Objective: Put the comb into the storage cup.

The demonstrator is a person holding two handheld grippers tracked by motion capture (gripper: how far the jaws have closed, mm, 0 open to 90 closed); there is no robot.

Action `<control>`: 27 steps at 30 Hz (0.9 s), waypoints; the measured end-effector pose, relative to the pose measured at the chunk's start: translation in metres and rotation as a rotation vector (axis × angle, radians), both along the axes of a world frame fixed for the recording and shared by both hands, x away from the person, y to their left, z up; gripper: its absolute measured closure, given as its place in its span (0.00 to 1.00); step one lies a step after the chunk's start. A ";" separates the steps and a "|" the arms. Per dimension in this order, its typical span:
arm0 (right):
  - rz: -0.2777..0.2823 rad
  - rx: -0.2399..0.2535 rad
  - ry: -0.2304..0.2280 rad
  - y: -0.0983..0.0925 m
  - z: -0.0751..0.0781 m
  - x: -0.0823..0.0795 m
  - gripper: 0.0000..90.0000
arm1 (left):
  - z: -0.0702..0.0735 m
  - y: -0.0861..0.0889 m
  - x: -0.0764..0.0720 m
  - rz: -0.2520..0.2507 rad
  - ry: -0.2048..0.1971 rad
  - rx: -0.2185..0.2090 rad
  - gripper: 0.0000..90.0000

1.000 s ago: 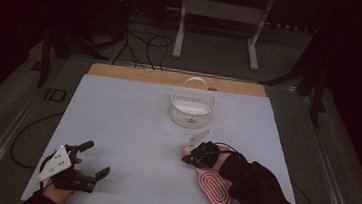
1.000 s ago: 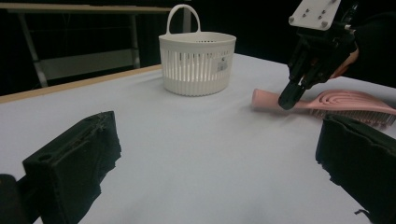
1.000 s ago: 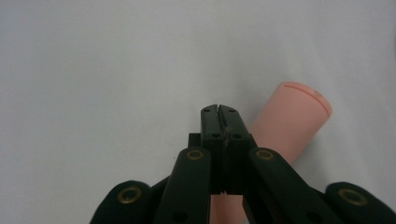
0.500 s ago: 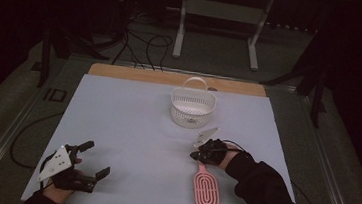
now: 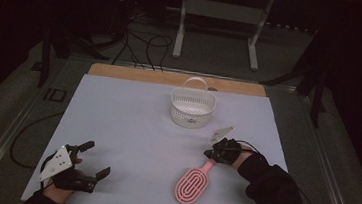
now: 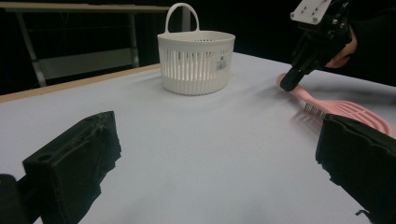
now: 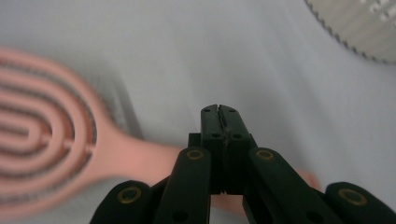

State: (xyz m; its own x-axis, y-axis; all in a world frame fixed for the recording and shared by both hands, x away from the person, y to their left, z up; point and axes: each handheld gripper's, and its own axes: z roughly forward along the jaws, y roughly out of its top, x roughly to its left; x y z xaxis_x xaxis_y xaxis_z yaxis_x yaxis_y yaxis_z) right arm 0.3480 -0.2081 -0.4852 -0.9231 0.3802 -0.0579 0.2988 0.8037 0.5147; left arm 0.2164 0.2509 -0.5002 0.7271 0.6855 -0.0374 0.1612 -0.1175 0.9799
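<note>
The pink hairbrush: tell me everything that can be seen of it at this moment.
The pink hairbrush looks like plastic, with an oval head of looped, open ribs and a short straight handle. It lies flat on the white table, near the front edge, head toward the person, handle angled up toward the white basket. Short bristles show under the head. The right gripper, jaws shut, is over the handle's end; whether it grips or merely presses the handle cannot be told.

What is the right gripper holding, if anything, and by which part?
The right gripper is shut on the pink hairbrush, gripping it by the handle. The left gripper is open and holds nothing.
</note>
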 end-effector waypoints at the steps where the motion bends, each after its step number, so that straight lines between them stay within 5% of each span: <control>1: 0.000 0.000 -0.002 -0.003 0.000 0.000 1.00 | 0.000 0.000 0.000 0.000 0.000 0.000 0.00; 14: -0.080 -0.003 0.011 -0.038 -0.005 -0.019 1.00 | 0.000 -0.001 0.000 0.000 -0.001 0.000 0.00; 27: -0.082 -0.007 0.009 -0.046 -0.003 -0.045 1.00 | 0.000 -0.001 0.000 0.001 -0.002 -0.002 0.00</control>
